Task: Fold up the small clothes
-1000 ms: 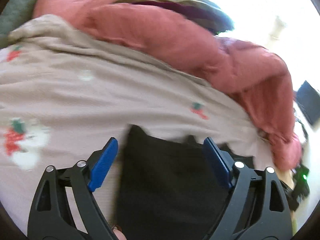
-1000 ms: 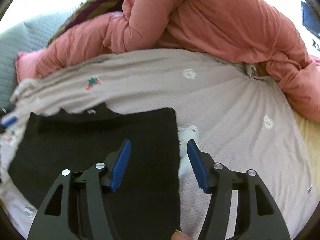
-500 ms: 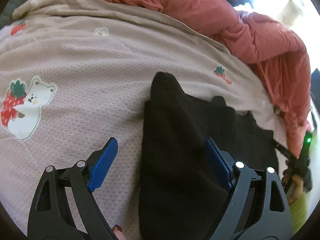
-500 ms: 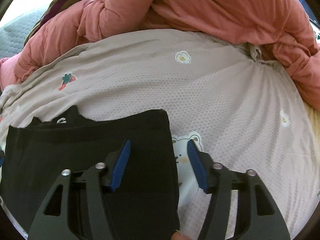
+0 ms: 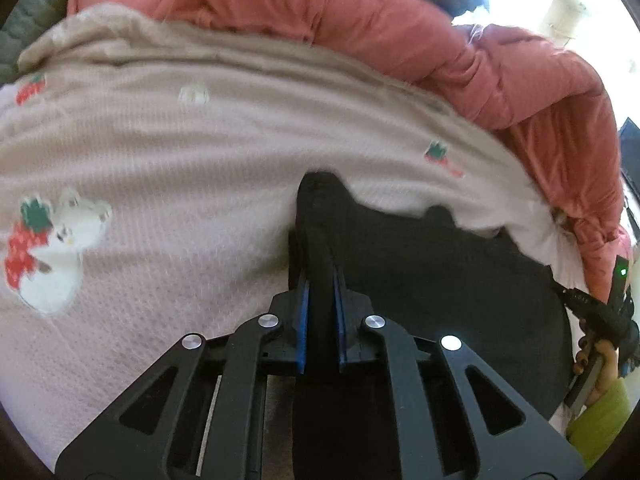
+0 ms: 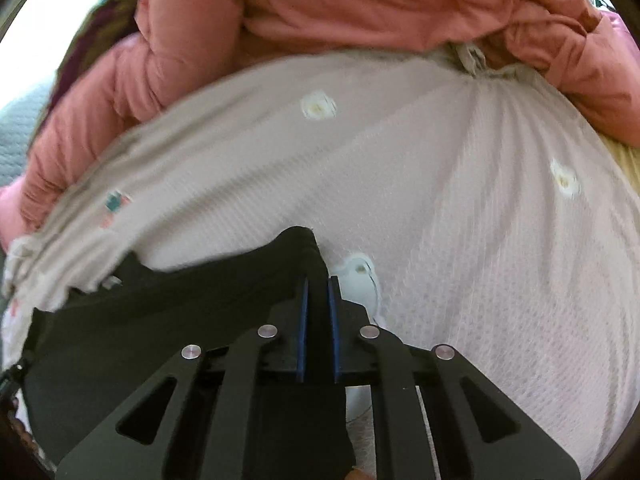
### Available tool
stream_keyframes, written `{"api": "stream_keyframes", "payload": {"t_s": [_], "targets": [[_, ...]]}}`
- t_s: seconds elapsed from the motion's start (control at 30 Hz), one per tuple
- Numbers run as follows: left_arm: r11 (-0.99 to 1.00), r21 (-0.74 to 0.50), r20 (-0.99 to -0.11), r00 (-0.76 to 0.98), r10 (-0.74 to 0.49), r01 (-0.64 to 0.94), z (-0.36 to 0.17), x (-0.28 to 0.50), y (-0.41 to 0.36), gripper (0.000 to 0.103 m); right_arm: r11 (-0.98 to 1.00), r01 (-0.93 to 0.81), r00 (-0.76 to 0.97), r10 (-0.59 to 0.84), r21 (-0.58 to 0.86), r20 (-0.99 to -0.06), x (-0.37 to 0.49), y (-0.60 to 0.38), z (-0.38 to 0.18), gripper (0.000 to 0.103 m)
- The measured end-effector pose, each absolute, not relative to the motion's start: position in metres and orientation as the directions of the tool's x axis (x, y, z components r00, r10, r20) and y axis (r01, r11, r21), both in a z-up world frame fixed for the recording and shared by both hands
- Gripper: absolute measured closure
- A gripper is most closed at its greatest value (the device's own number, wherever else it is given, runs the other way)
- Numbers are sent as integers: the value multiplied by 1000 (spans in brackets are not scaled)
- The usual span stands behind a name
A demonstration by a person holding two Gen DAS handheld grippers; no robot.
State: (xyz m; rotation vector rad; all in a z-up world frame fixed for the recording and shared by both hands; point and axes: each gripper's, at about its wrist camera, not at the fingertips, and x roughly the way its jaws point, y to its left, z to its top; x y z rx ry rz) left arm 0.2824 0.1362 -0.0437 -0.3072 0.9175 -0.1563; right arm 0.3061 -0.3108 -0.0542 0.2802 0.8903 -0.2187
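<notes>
A small black garment (image 5: 420, 272) lies on a pale pink bedsheet (image 5: 180, 168) printed with bears and strawberries. My left gripper (image 5: 320, 280) is shut on the garment's left edge, with black cloth pinched between the blue pads. My right gripper (image 6: 317, 286) is shut on the garment's right edge (image 6: 308, 248), where the cloth (image 6: 180, 300) bunches up between the pads. The right gripper and the hand holding it also show at the far right of the left wrist view (image 5: 600, 320).
A rumpled salmon-pink duvet (image 5: 400, 32) is piled along the far side of the bed, also in the right wrist view (image 6: 360, 8). A grey quilted headboard (image 6: 16, 136) stands at the left. The sheet (image 6: 500, 200) spreads beyond the garment.
Both grippers were open over the garment's side edges half a second ago. Both have now closed on those edges, and the cloth is pulled up into ridges between the pads.
</notes>
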Motion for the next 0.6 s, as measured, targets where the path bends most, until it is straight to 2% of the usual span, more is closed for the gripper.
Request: {"api": "stream_keyframes", "payload": {"t_s": [0.03,0.07,0.13,0.17,0.23,0.3,0.33,0.43,0.6], "targets": [[950,-311,-774,582,-249,-6,-51,285,136,92,944,304,611,-86,132,-787,306,-308,-55,91],[947,-322,-772,582,-256,-10,-52,285,137,92,945,312,607,-122,94,-785,304,-304,-52,82],[941,-338,-766,582,-272,-6,-50,284,140,88,948,316,595,-165,39,-787,301,-300,-48,72],[948,-319,-772,581,-256,-7,-48,283,139,77,948,317,594,-183,20,-783,296,-298,-44,67],[961,-276,-783,584,-216,-14,-42,280,140,72,947,321,600,-201,3,-774,285,-296,-35,63],[963,-269,-769,606,-202,-20,-30,274,141,71,948,318,625,-205,6,-753,270,-294,-24,56],[964,-264,-764,615,-195,-23,-27,272,142,68,950,312,637,-202,9,-744,262,-293,-20,54],[970,-242,-741,650,-170,-23,-5,259,138,49,961,276,660,-179,13,-730,242,-284,-9,52],[975,-219,-727,660,-188,37,7,241,110,41,979,204,673,-124,22,-729,219,-260,0,47]]}}
